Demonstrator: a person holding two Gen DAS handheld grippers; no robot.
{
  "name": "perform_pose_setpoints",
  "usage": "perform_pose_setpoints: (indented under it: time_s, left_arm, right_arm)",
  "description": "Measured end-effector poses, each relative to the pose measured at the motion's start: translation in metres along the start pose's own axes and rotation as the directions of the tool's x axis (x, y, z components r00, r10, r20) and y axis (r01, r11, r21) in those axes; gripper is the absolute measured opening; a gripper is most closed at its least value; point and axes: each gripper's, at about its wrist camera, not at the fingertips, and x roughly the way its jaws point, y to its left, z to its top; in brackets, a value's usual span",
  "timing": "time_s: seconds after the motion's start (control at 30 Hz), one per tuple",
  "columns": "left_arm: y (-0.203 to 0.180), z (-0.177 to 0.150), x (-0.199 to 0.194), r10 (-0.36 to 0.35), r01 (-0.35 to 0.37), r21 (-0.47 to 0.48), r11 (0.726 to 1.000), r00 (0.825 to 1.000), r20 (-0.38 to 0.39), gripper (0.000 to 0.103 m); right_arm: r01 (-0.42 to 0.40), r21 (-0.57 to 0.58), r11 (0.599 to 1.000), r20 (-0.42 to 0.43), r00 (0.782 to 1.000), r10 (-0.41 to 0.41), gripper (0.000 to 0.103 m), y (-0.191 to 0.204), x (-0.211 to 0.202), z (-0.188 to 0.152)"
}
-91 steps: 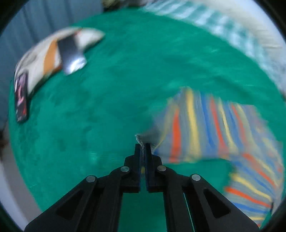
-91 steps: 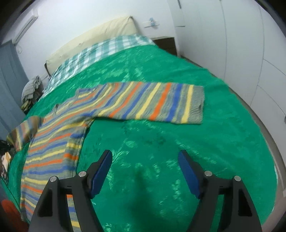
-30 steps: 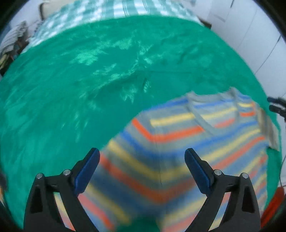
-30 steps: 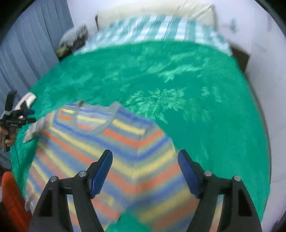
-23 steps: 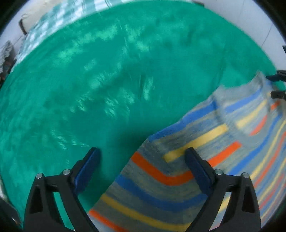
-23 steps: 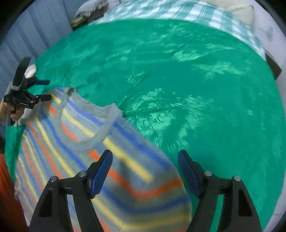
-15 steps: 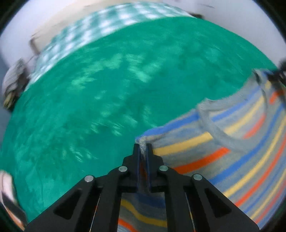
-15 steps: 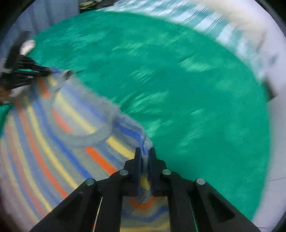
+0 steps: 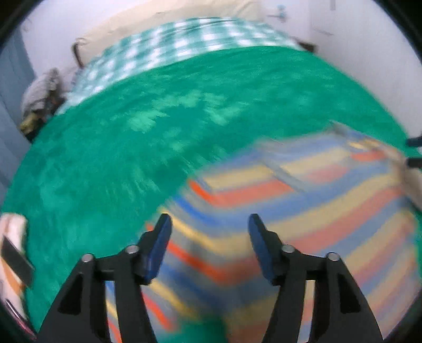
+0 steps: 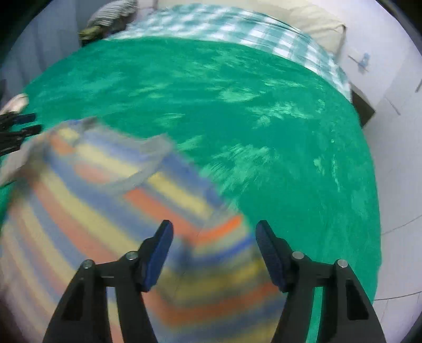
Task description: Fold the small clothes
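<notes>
A striped sweater [image 9: 303, 211] in grey, blue, yellow and orange lies on the green bedspread [image 9: 132, 132], blurred by motion. My left gripper [image 9: 208, 237] is open and empty above the sweater's left shoulder area. In the right wrist view the sweater [image 10: 105, 205] lies at lower left, its grey neckline toward the far left. My right gripper [image 10: 213, 245] is open and empty above the sweater's right edge. The left gripper's tips [image 10: 18, 126] show at the far left of the right wrist view.
A green-and-white checked sheet [image 9: 184, 39] and a cream pillow [image 10: 311, 21] lie at the head of the bed. A pile of clothes [image 9: 39, 97] sits at the far left. A dark nightstand [image 10: 361, 108] and white wall stand right. A phone on a patterned object [image 9: 13, 258] lies lower left.
Both grippers were shut on the sweater's shoulder edges half a second ago. Both have now opened and let go, and the sweater lies on the bedspread.
</notes>
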Motion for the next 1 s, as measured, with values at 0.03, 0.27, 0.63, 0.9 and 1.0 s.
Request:
perform_pose_setpoints:
  time_s: [0.03, 0.27, 0.63, 0.9, 1.0]
  left_arm:
    - [-0.009, -0.016, -0.011, -0.041, 0.041, 0.004, 0.999, 0.999, -0.001, 0.075]
    - [-0.085, -0.193, -0.054, -0.167, 0.195, 0.087, 0.977, 0.952, -0.255, 0.076]
    - [-0.092, -0.216, -0.157, -0.135, 0.145, 0.063, 0.987, 0.981, -0.139, 0.09]
    - [-0.113, -0.252, -0.107, -0.027, 0.034, 0.033, 0.999, 0.98, -0.198, 0.079]
    - [-0.082, -0.249, -0.128, -0.088, 0.069, -0.17, 0.983, 0.99, -0.107, 0.081]
  right_arm:
    - [-0.083, -0.005, 0.997, -0.005, 0.997, 0.083, 0.064, 0.013, -0.013, -0.016]
    - [-0.362, -0.069, 0.93, -0.22, 0.915, 0.339, 0.061, 0.151, -0.033, -0.187]
    - [-0.256, 0.012, 0.966, -0.149, 0.955, 0.255, 0.058, 0.201, -0.102, -0.25]
    - [-0.295, 0.215, 0.931, -0.221, 0.914, 0.34, 0.052, 0.183, -0.076, -0.288]
    - [-0.214, 0.27, 0.939, -0.064, 0.969, 0.239, 0.053, 0.123, -0.125, -0.284]
